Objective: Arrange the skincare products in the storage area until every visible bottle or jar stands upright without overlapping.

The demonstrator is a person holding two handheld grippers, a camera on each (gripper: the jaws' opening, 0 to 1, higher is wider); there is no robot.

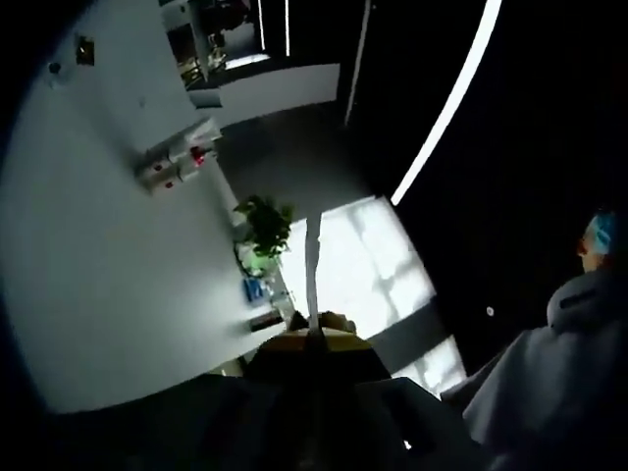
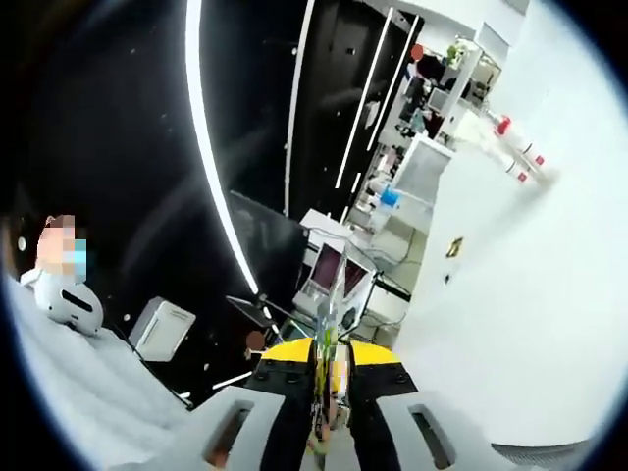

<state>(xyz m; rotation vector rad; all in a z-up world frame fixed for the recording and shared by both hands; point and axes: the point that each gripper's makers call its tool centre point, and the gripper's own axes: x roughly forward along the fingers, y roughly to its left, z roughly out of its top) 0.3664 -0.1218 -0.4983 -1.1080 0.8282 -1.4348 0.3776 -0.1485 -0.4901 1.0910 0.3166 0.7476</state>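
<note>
Left gripper view: wall (image 1: pixel 108 245) across the left of the frame, plant (image 1: pixel 263 224) at centre beside it, person (image 1: pixel 569 343) at lower right; right gripper view: person (image 2: pixel 64 285) at lower left, desks with monitors (image 2: pixel 339 270) at centre, wall (image 2: pixel 530 294) at right

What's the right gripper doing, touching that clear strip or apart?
Touching. Right gripper view shows the right gripper with jaws closed on the clear strip at its base.

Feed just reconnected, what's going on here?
Both grippers point out at the room, not at any storage area. The left gripper looks past a white wall and a potted plant; the right gripper faces desks with monitors. Both pairs of jaws look closed. A person in grey is alongside.
</note>
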